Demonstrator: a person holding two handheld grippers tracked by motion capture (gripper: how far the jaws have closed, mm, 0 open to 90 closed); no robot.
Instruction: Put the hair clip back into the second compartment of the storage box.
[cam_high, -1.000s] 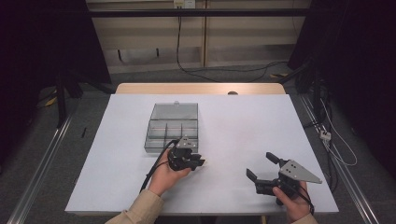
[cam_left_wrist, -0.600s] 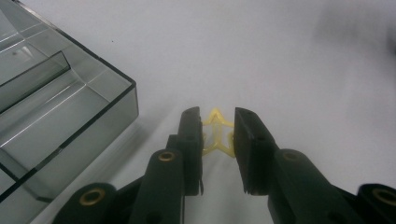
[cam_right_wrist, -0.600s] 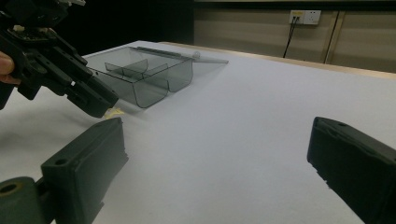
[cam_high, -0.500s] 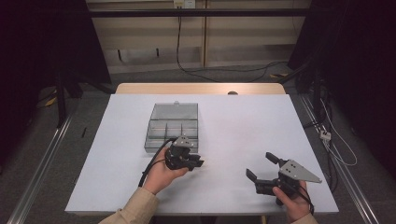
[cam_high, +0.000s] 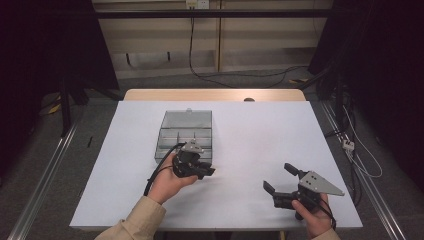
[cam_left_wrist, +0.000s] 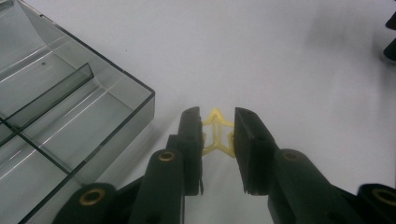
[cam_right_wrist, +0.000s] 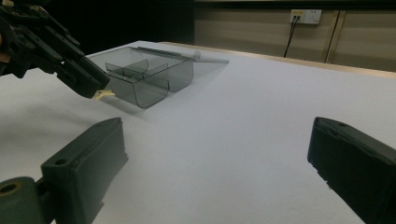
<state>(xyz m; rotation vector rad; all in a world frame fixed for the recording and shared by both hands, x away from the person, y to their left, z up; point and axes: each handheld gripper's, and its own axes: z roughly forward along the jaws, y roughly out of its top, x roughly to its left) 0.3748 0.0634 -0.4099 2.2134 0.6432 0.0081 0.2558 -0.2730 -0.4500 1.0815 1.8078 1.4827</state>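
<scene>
A small yellow star-shaped piece (cam_left_wrist: 215, 135) sits pinched between the pads of my left gripper (cam_left_wrist: 217, 122), just off the white table. In the high view this left gripper (cam_high: 207, 171) hovers at the near right corner of a clear grey compartment box (cam_high: 186, 131). The box's open compartments (cam_left_wrist: 70, 121) lie to the left of the jaws. The right gripper view also catches the yellow piece (cam_right_wrist: 103, 94) at the tip of the left gripper (cam_right_wrist: 91, 86), beside the box (cam_right_wrist: 144, 74). My right gripper (cam_high: 278, 176) rests near the front right of the table, its jaws (cam_right_wrist: 217, 140) wide apart with nothing between them.
The white table top (cam_high: 250, 130) stretches between the two hands and behind the box. A wooden edge (cam_high: 215, 95) runs along its far side. Cables and dark stands lie on the floor beyond and to the right.
The left hand has lifted slightly and shifted a little toward the box, still gripping the yellow piece. The right hand has stayed where it was.
</scene>
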